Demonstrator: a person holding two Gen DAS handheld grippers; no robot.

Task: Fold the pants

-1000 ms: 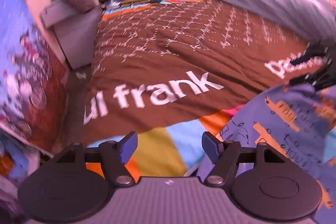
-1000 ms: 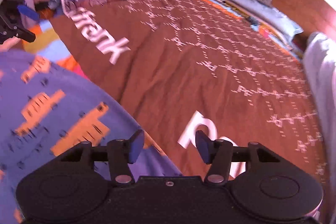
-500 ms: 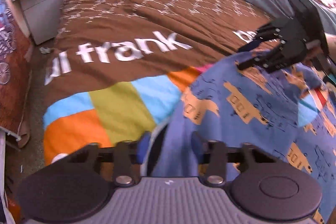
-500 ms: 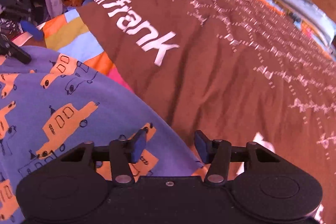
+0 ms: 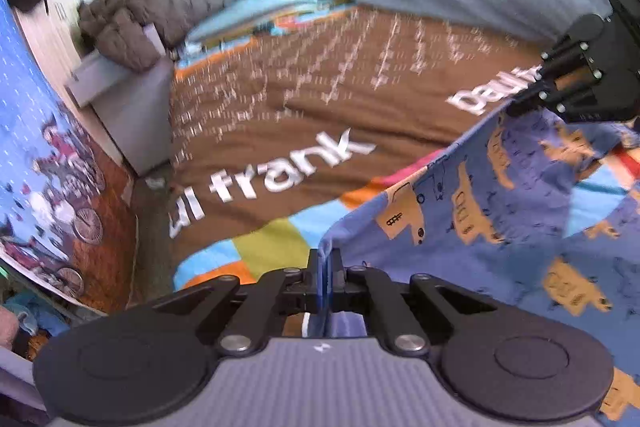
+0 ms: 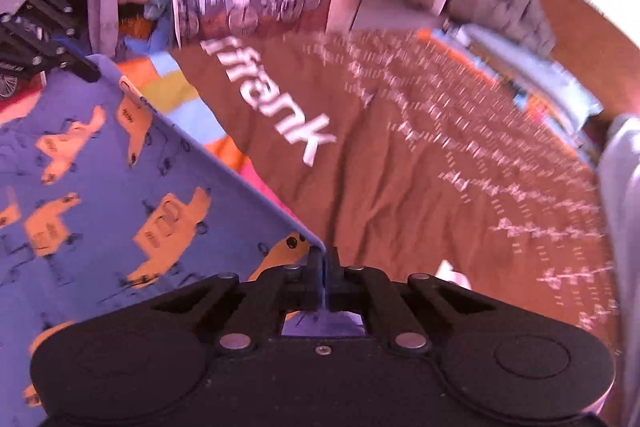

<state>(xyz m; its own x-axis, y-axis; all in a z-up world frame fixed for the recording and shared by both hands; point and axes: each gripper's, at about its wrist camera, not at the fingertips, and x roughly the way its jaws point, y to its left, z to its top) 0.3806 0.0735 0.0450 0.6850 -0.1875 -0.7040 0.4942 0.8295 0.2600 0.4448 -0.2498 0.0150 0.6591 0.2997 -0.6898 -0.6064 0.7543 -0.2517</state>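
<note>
Where the brown bedcover (image 5: 320, 115) lies flat, white letters read "frank", with "paul" partly hidden further along. Both grippers point slantwise down over the bed. The left gripper (image 5: 325, 259) has just closed its jaws on one corner of the blue pants (image 5: 500, 227) with orange cars; the right gripper (image 6: 323, 263) has just closed on another corner. Between them the top edge is pulled tight, lifted off the cover.

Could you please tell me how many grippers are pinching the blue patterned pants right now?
2: the left gripper is shut on one corner of the pants, the right gripper on the other.
</note>
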